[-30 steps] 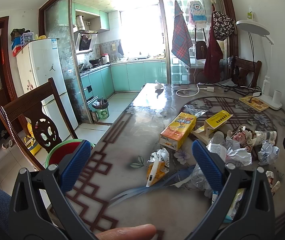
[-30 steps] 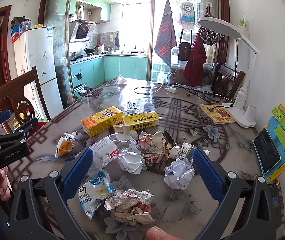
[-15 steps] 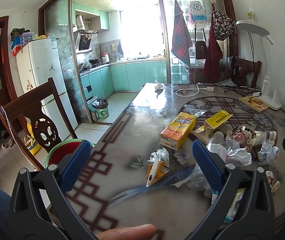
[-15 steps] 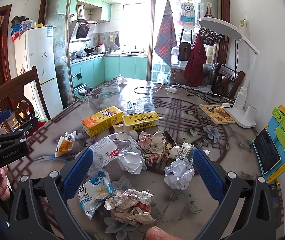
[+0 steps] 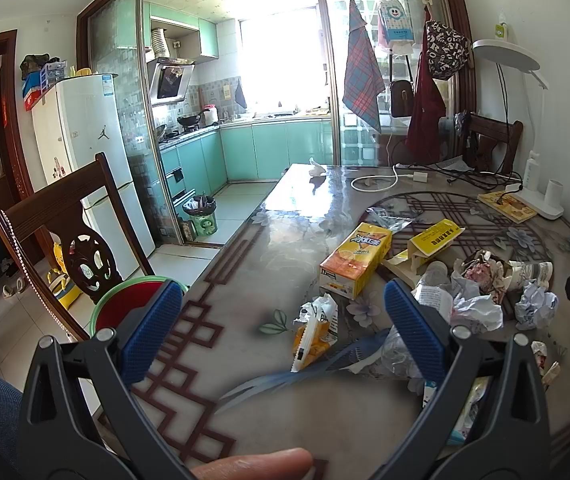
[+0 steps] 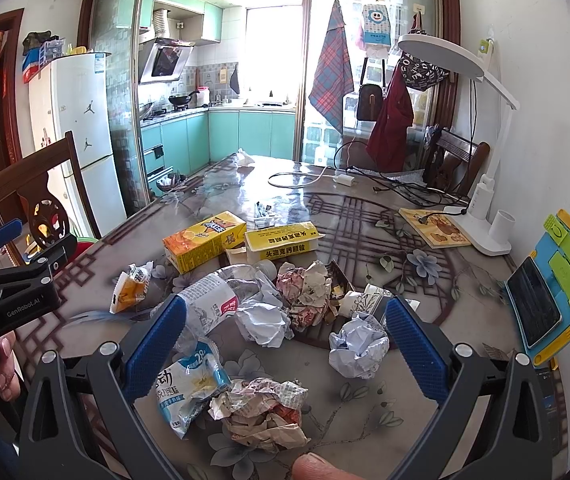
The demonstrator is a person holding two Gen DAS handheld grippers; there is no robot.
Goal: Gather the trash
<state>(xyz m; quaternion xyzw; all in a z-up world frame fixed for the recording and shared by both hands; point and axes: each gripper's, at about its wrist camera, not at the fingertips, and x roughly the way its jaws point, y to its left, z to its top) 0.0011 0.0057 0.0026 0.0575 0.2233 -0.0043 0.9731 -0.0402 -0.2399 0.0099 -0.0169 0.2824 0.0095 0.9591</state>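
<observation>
Two tongs, one in each hand, and we see both spread wide with nothing between the blue pads: the left tongs [image 5: 281, 328] hang over the near left part of the bench [image 5: 305, 216], the right tongs [image 6: 285, 344] over the litter heap. Trash lies scattered across the middle of the glass-topped bench. Nearest the right tongs we note a crumpled printed wrapper [image 6: 261, 416], touching a blue and white snack bag [image 6: 189, 384] to its left. A white paper ball [image 6: 359, 346] sits just beside the right pad. Behind these, a crushed clear plastic bottle [image 6: 213, 304] with a white label lies on its side against a white paper wad [image 6: 261, 320] and a pinkish crumpled paper [image 6: 305, 292]. A small paper cup [image 6: 365, 298] lies tipped beside that heap. Further back an orange carton [image 6: 205, 240] and a yellow box [image 6: 281, 242] lie flat, near each other. An orange torn sachet [image 5: 317, 332] lies apart on the left, between the left pads in the left wrist view. A red bucket with green rim [image 5: 133, 300] stands on the floor by the wooden chair [image 5: 65, 220], just off the bench's left edge. A desk lamp [image 6: 481, 216], a book [image 6: 435, 228] and a tablet in a blue case [image 6: 549, 296] sit along the right side.
</observation>
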